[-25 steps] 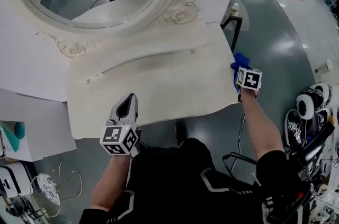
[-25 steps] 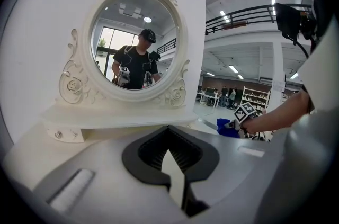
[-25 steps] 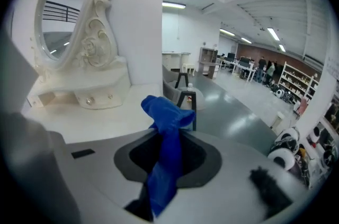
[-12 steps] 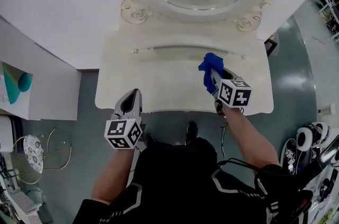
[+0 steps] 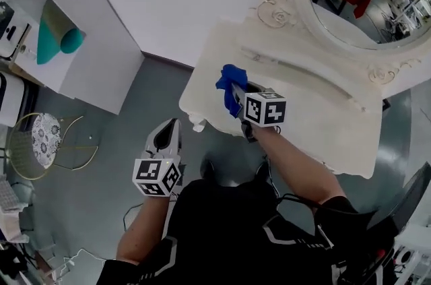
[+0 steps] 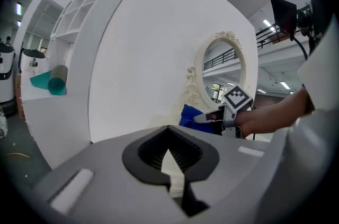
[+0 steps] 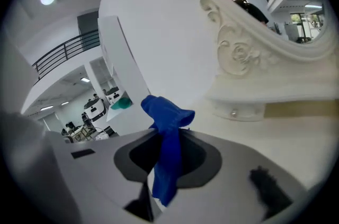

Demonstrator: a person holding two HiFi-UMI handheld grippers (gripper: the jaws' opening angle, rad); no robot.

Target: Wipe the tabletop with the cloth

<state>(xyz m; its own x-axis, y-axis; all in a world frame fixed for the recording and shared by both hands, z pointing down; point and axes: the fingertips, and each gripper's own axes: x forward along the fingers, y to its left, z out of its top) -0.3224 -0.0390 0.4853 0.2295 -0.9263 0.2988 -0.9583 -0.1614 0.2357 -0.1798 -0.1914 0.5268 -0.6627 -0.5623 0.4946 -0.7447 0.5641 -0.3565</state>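
The cream dressing table's top (image 5: 316, 116) runs across the upper right of the head view, below an oval mirror (image 5: 367, 1). A blue cloth (image 5: 229, 83) is bunched over the table's left end, and my right gripper (image 5: 234, 92) is shut on it. In the right gripper view the cloth (image 7: 168, 127) sticks up from the jaws and hangs down over them, with the tabletop (image 7: 296, 138) beyond. My left gripper (image 5: 168, 129) is shut and holds nothing. It hangs over the floor, left of the table's front edge. From the left gripper (image 6: 172, 167) view, the cloth (image 6: 192, 116) shows ahead.
A white shelf unit with a teal cone (image 5: 55, 40) stands at upper left against the wall. A gold wire stool (image 5: 42, 141) with a patterned seat stands on the grey floor at left. Cables lie on the floor at lower left.
My right gripper has carried the blue cloth from the table's right edge across to its left end. The head view has swung left, and my left gripper is now over the floor.
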